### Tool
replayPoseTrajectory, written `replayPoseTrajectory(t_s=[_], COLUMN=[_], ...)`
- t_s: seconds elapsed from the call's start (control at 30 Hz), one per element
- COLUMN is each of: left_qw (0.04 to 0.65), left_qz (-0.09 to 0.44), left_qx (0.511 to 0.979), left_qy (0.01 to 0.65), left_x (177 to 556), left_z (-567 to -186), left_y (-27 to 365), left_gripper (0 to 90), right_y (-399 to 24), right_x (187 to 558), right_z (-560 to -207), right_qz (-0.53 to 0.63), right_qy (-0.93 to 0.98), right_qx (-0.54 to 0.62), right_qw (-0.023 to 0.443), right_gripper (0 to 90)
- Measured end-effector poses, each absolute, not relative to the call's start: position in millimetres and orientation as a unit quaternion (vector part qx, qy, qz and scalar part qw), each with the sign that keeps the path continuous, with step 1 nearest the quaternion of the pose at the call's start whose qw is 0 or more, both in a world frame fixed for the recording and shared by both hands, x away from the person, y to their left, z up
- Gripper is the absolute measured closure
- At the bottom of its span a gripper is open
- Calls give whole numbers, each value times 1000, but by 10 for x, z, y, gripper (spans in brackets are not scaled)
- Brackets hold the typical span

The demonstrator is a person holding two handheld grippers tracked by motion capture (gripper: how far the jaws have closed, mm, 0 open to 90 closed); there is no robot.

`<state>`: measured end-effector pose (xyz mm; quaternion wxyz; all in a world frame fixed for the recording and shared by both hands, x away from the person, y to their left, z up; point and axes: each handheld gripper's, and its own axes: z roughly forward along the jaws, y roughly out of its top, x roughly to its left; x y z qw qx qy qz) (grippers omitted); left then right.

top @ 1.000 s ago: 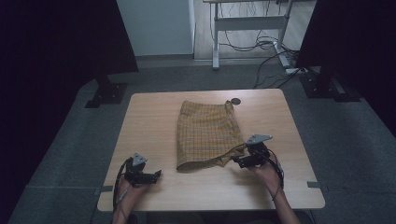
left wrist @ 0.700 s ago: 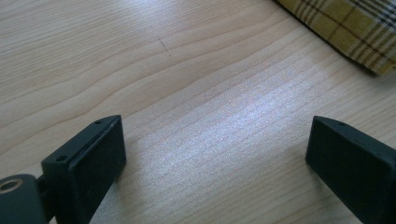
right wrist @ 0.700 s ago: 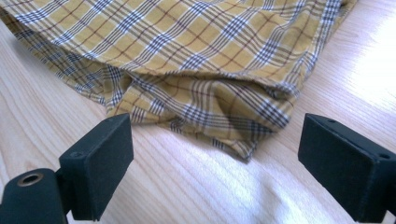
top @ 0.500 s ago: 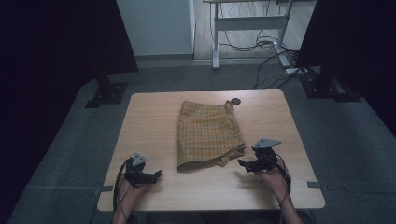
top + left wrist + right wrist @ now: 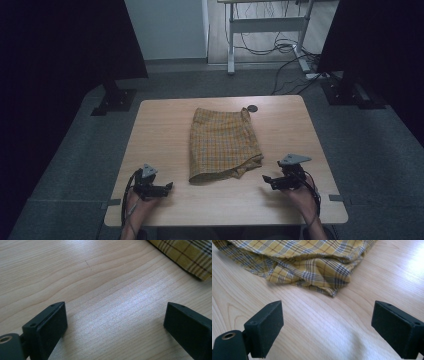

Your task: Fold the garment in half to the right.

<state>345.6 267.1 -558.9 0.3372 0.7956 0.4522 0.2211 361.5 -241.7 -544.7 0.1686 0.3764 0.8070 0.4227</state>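
High view: plaid cloth (image 5: 222, 144) folded mid-table (image 5: 160, 130); left gripper (image 5: 167, 187) near-left of cloth, right gripper (image 5: 266, 180) just off its near-right corner. Left gripper view: jaws wide, empty, cloth (image 5: 185, 255) far right. Right gripper view: jaws wide, empty, cloth (image 5: 312, 262) ahead, untouched.

The left gripper (image 5: 167, 187) rests low at the near left, held in the person's left hand (image 5: 137, 202), jaws spread wide with nothing between them. The right gripper (image 5: 266, 179) sits at the near right in the right hand (image 5: 300, 192), jaws likewise wide apart and empty. Both forearms enter from the bottom edge, grippers pointing inward.
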Motion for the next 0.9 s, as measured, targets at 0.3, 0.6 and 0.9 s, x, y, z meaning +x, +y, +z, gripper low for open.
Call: replayPoseTrajectory(t_s=[0.3,0.6,0.9], left_qw=[337,337,337], left_qz=[221,222,222], left_qx=[795,795,795], left_qy=[453,453,453], left_x=[3455,3454,3454], left_z=[-5589,-5590,-5590], left_y=[2670,2668,2668], left_gripper=[52,52,52], right_y=[-2571,-2721,-2803], right_x=[3478,3340,3232], right_z=[-5484,-5552,-5712], right_qz=[424,419,387], right_qy=[800,796,805], right_qx=[387,401,415], right_qw=[174,176,172], right_gripper=[102,102,101])
